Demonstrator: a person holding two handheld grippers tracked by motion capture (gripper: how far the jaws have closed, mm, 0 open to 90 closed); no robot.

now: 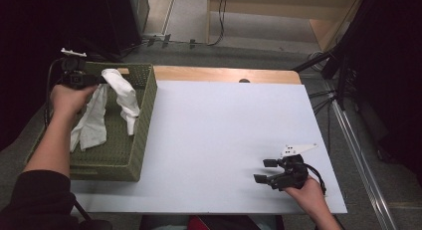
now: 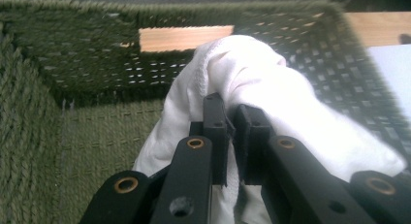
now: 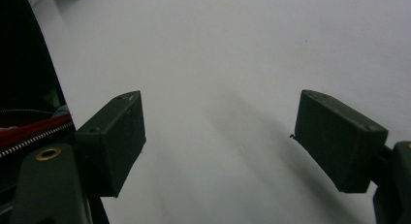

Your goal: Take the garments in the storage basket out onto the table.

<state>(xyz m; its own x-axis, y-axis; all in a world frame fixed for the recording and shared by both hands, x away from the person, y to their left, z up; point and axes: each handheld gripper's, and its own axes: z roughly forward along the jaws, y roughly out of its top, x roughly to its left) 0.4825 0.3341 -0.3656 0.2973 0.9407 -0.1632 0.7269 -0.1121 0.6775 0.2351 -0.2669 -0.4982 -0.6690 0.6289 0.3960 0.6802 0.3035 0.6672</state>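
I can read no writing, label, brand or number anywhere here, not on anything I hold or see.

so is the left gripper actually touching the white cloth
Touching: in the left gripper view the left gripper has its jaws pinched shut on a fold of the white cloth.

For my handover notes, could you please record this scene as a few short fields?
Left tool: shut on white cloth, held above the basket
White cloth: drapes down into green woven basket
Right tool: open, nothing between its jaws, low over white table
Basket position: left end of table
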